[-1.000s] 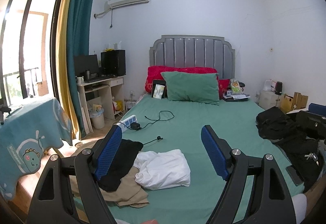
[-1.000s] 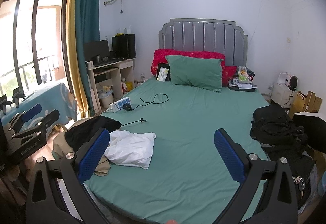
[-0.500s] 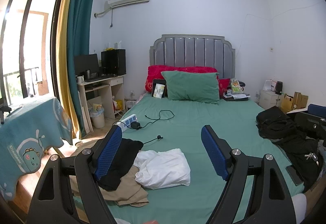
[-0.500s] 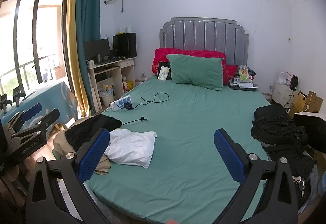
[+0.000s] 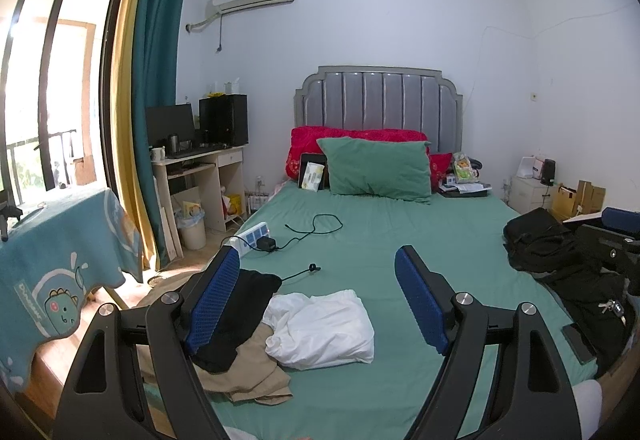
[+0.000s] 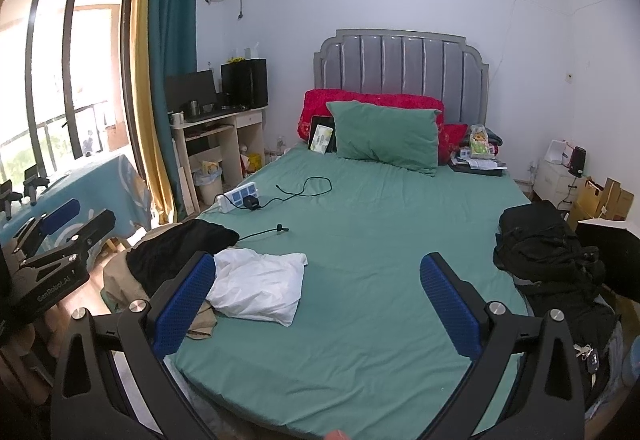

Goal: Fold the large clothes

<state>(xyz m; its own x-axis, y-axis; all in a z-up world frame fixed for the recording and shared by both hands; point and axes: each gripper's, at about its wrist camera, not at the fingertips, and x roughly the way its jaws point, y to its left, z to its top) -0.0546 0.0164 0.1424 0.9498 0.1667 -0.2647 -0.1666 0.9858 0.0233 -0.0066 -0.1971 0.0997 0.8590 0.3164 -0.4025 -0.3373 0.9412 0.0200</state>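
A crumpled white garment (image 5: 324, 326) (image 6: 258, 286) lies near the foot of the green bed (image 5: 400, 240) (image 6: 380, 240), on its left side. Beside it a black garment (image 5: 240, 304) (image 6: 180, 252) rests on a tan one (image 5: 240, 372) (image 6: 116, 276) at the bed's left edge. My left gripper (image 5: 318, 276) is open and held above the foot of the bed, over the white garment, holding nothing. My right gripper (image 6: 318, 280) is also open and empty, further right above bare sheet. The left gripper (image 6: 60, 232) shows at the right wrist view's left edge.
A power strip (image 5: 252, 236) with a black cable (image 5: 316, 226) lies mid-bed on the left. A green pillow (image 5: 376, 170) and red pillows sit at the headboard. Black bags (image 5: 560, 260) (image 6: 548, 256) pile on the bed's right edge. A cloth-covered table (image 5: 60, 252) stands left.
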